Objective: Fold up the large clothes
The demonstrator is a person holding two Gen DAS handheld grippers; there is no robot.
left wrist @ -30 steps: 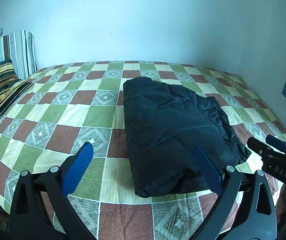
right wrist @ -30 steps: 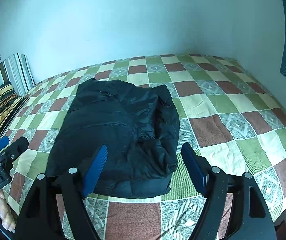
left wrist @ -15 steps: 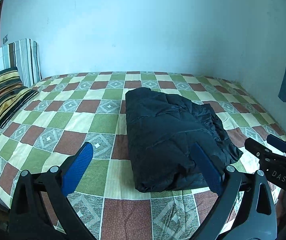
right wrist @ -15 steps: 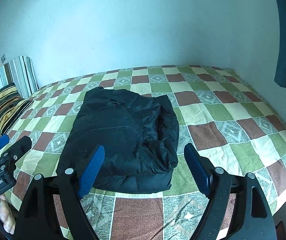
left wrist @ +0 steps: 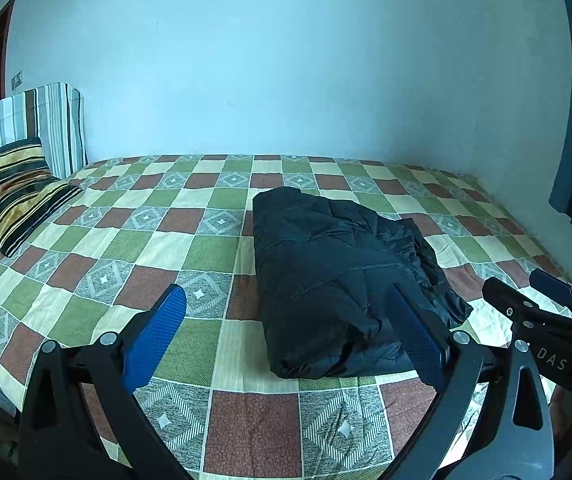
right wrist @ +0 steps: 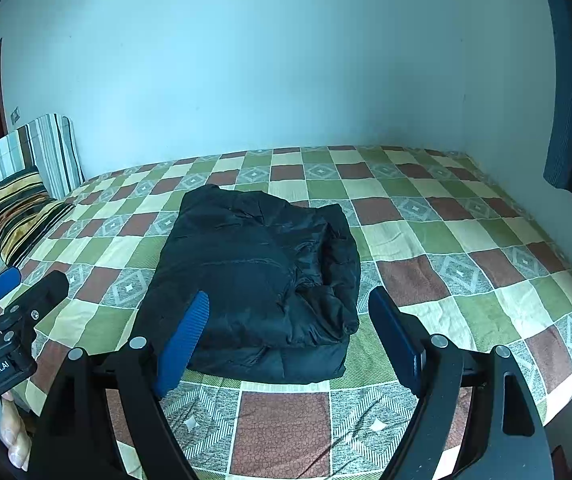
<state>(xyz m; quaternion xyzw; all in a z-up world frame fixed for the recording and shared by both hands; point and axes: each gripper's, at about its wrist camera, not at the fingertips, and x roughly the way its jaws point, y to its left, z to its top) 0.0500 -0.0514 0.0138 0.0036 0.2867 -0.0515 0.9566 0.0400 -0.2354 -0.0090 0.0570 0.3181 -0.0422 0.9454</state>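
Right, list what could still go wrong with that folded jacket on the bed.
1. The jacket is puffy; its right side shows loose bunched layers, so the fold may spring open.
2. It lies near the front edge of the bed, so a nudge might slide it off.
3. Both tools, left and right, are open and empty just in front of it; a stray move could snag the fabric.

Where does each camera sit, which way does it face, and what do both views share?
Left wrist: on the left gripper, looking forward and down over the bed; open blue fingers show, right gripper at right.
Right wrist: on the right gripper, same direction; open fingers show, left gripper at left.
Shared: folded black jacket, striped pillow.
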